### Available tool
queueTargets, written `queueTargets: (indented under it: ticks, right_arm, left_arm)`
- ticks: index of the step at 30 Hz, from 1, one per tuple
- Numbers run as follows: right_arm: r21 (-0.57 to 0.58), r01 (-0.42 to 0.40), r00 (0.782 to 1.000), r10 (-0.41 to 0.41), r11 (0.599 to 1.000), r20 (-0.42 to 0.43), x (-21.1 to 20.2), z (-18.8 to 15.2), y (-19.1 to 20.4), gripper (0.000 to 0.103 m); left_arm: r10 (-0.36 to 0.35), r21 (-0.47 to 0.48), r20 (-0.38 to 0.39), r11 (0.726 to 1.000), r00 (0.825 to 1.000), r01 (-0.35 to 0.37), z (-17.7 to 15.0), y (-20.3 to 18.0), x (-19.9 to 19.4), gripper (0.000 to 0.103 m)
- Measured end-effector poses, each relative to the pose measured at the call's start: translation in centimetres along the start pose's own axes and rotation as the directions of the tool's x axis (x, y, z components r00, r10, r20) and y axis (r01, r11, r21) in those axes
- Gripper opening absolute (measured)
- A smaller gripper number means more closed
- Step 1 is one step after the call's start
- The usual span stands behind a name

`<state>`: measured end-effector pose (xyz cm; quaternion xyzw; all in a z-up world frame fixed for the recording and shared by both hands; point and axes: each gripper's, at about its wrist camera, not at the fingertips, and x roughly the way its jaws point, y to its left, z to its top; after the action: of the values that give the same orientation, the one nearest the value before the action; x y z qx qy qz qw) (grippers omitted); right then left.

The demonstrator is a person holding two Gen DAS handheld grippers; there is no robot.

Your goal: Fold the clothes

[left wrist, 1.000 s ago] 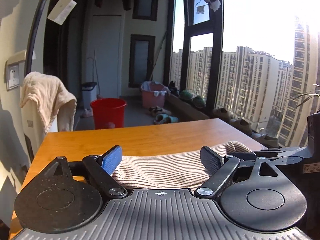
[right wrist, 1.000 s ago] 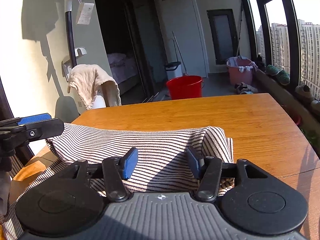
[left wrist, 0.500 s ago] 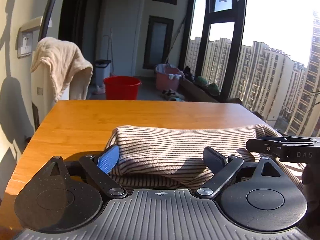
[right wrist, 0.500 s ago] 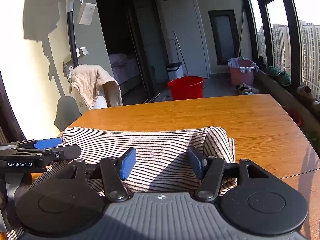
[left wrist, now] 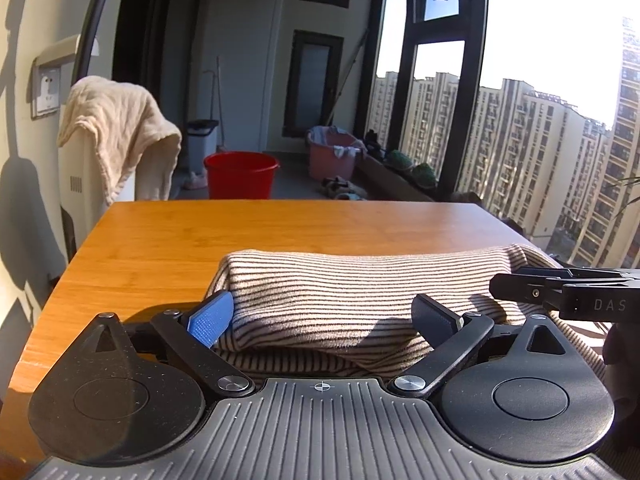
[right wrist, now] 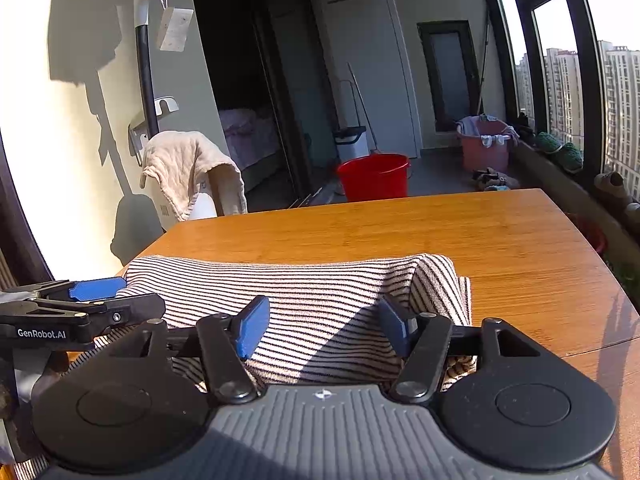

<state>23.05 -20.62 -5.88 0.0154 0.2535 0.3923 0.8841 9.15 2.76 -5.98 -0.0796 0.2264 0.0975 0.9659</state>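
Note:
A beige garment with thin dark stripes [left wrist: 352, 288] lies folded over on the wooden table [left wrist: 248, 236]. It also shows in the right wrist view [right wrist: 304, 296]. My left gripper [left wrist: 324, 318] is open, its fingers wide apart around the garment's left end. My right gripper [right wrist: 320, 326] is open, its fingers on either side of the garment's right end. The right gripper shows side-on at the right of the left wrist view [left wrist: 560, 288]. The left gripper shows at the left of the right wrist view [right wrist: 80, 304].
A chair draped with a cream towel [left wrist: 120, 128] stands past the table's far left corner. A red bucket [left wrist: 240, 174] and a pink basin [left wrist: 332, 156] sit on the floor beyond. Windows run along the right [left wrist: 440, 80].
The left gripper has moved up and swung left, so more of the garment and the table's left edge show. The right gripper has barely moved. Both stay open.

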Motion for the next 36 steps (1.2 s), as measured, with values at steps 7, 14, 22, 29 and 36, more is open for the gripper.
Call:
queueTargets:
  ticks: [7, 14, 22, 29, 36]
  right_arm:
    - [0.001, -0.006, 1.0, 0.006, 1.0, 0.002, -0.03, -0.02, 0.01, 0.064]
    - [0.001, -0.009, 1.0, 0.009, 1.0, 0.003, -0.02, 0.08, 0.05, 0.064]
    - [0.003, -0.013, 1.0, 0.013, 1.0, 0.004, -0.01, 0.07, 0.08, 0.066]
    - [0.003, -0.015, 1.0, 0.015, 1.0, 0.005, 0.03, 0.1, 0.15, 0.066]
    - [0.005, -0.017, 1.0, 0.017, 1.0, 0.006, -0.01, 0.07, 0.07, 0.066]
  left_arm:
    - [-0.001, 0.002, -0.002, 1.0, 1.0, 0.001, -0.07, 0.06, -0.09, 0.1]
    - [-0.004, 0.003, -0.003, 1.0, 1.0, 0.004, -0.01, -0.2, 0.0, 0.101]
    - [-0.005, 0.003, -0.004, 1.0, 1.0, 0.005, -0.04, -0.23, -0.1, 0.101]
    - [-0.005, 0.002, -0.005, 1.0, 1.0, 0.005, -0.02, -0.29, -0.01, 0.102]
    - [-0.004, 0.002, -0.005, 1.0, 1.0, 0.004, -0.07, -0.38, -0.02, 0.102]
